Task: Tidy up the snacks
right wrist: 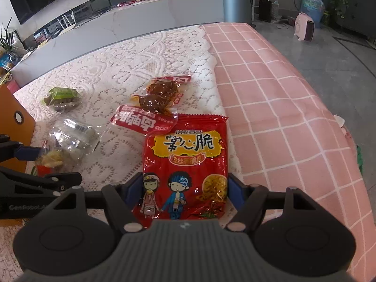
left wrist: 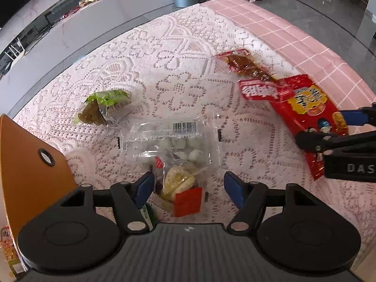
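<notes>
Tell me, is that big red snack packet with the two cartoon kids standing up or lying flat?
Lying flat. The red snack packet rests face up on the lace cloth, its printed front fully visible, between the right claw's blue pads.

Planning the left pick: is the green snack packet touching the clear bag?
No. The green snack packet lies apart from the clear bag, with bare lace between.

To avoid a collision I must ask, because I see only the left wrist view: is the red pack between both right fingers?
Observer: Yes. The red pack lies between the pads of the right gripper, and both pads touch its side edges.
Operator: Which end of the pack faces that gripper?
Observer: The end with two cartoon figures. The title end points away, toward the brown snack.
</notes>
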`<state>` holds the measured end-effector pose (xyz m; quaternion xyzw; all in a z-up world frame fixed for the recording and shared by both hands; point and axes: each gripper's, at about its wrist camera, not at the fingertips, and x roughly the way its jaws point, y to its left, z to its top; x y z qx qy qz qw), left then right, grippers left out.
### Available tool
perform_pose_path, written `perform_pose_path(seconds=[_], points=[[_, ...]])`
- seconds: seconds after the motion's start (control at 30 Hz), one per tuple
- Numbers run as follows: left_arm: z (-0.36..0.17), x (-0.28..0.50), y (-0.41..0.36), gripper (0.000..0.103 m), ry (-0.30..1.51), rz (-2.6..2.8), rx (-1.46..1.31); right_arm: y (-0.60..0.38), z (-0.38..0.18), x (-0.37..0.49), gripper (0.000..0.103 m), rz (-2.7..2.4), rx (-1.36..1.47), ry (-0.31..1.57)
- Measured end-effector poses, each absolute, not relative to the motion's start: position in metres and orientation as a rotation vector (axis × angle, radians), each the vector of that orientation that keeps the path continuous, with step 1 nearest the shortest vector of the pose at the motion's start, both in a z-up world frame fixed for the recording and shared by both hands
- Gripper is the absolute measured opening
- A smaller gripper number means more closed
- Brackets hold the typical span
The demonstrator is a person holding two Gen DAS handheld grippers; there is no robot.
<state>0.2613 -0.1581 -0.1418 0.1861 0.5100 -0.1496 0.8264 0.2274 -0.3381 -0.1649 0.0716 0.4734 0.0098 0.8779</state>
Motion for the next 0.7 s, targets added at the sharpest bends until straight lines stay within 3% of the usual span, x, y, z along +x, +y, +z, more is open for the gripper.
perform_pose_path(seconds=[0.13,0.17,0.4,0.7], points=[[-0.143,0.265,-0.151,0.059,1.094,-0.312,0.316,-0.341,-0.164,0.225,0.071,-0.001,0.151,0.988],[-0.143,0.266,-0.150,0.050,1.094,-0.309,0.303,-0.342,-0.164,0.225,0.071,-0.004,0.152,0.988],[-0.135,0.263,-0.149,0.043,1.068,-0.287,0.239,-0.348,-0.164,0.224,0.071,-0.041,0.162,0.989],[-0.103,0.248,-0.142,0.042,0.965,-0.305,0.142,-0.360,-0.154,0.214,0.067,-0.095,0.201,0.959]])
